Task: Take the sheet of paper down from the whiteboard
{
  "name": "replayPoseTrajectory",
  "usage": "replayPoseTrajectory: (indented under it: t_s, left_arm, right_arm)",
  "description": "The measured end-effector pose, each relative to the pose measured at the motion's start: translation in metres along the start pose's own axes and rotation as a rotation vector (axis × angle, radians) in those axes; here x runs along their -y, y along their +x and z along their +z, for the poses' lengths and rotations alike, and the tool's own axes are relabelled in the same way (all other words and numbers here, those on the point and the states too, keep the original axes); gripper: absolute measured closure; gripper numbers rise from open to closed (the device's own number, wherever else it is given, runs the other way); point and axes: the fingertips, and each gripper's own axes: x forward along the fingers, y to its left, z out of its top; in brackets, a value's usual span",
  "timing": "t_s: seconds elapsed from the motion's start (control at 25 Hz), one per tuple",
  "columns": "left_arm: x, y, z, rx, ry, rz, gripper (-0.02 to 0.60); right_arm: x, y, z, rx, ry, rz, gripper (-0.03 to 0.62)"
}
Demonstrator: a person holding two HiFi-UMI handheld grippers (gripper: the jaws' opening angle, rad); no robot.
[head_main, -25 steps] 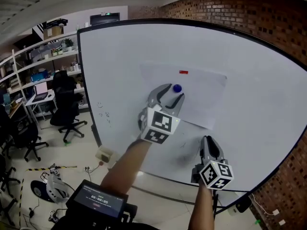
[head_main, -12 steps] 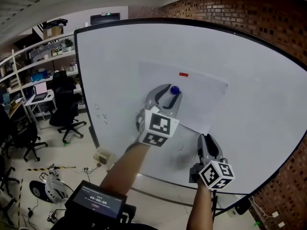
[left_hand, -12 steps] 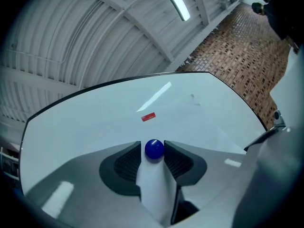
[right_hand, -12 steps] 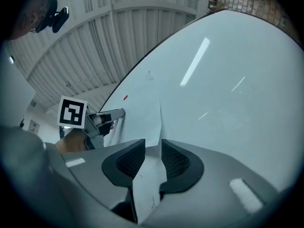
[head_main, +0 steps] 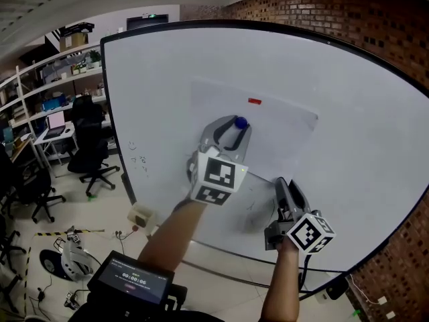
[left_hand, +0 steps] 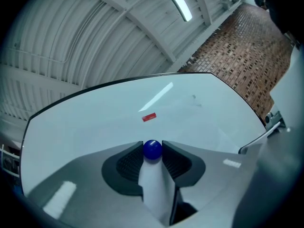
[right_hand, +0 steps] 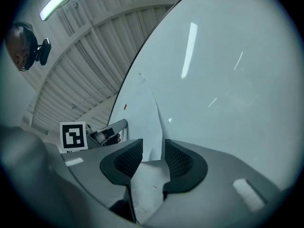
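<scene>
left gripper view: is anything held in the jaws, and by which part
The left gripper is closing its jaws on the blue round magnet, taking it by its two sides.

whiteboard (head_main: 154,79), paper sheet (head_main: 281,139), red tab (head_main: 255,100), blue magnet (head_main: 240,122)

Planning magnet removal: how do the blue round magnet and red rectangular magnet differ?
The blue round magnet is a knob; the red rectangular magnet is a flat strip. Blue sits lower on the white paper sheet, between the left gripper's closing jaws; red sits near the top edge, untouched. Both lie on the sheet.
</scene>
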Motion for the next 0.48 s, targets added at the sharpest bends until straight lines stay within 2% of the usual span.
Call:
replayPoseTrajectory:
  t_s: [0.16,0.36,0.48]
  left_arm:
    - [-0.001,0.000,-0.001,-0.002,-0.009,-0.005,0.459]
    - [-0.001,0.002,-0.001,-0.001,-0.026,-0.015,0.459]
    - [-0.001,0.002,-0.002,-0.002,-0.031,-0.016,0.459]
  right_arm:
    - [-0.002,0.007,-0.002,-0.014,0.016,0.019,0.447]
    - [0.000,0.015,0.003,-0.009,0.043,0.038,0.488]
    - [0.003,0.020,0.003,-0.010,0.049,0.029,0.536]
